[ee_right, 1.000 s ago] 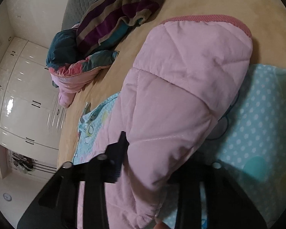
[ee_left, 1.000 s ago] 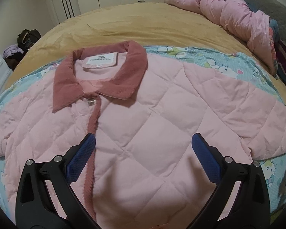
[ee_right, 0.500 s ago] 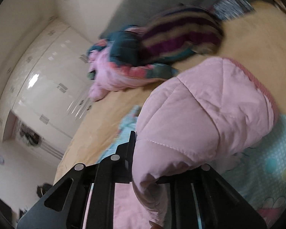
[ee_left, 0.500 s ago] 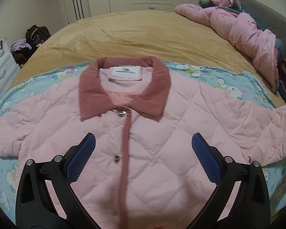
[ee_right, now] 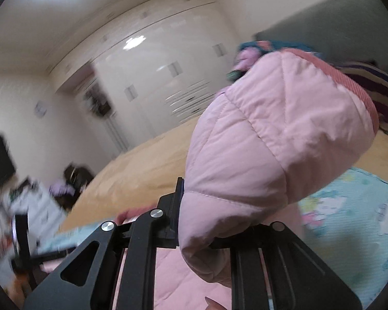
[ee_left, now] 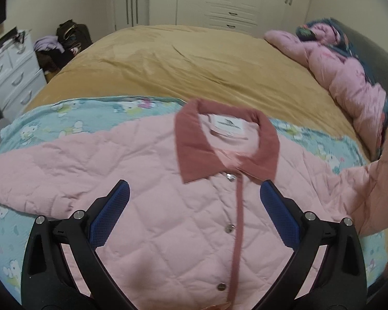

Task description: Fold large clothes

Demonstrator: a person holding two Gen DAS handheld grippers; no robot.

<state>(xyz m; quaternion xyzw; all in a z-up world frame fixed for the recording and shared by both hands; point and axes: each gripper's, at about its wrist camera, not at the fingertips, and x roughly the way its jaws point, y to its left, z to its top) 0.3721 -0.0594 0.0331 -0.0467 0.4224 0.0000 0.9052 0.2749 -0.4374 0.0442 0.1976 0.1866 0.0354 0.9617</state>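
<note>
Up comes the sleeve [ee_right: 279, 139], clamped tight in the right gripper [ee_right: 207, 222] and swung off the bed toward the jacket [ee_left: 168, 206] spread flat on the near blanket [ee_left: 64, 113]. First fold looks underway. The left gripper [ee_left: 194, 214] hovers wide open, empty, over the chest.

Pale pink diamond-quilted jacket [ee_left: 168, 206] with dusty-rose corduroy collar [ee_left: 194, 152] and placket; beneath it, a turquoise cartoon-cat printed sheet [ee_left: 64, 118]; mustard-yellow bedspread [ee_left: 181, 59] at 12 o'clock; purple-striped bedding [ee_right: 375, 87] at 2 o'clock in the right wrist view.
</note>
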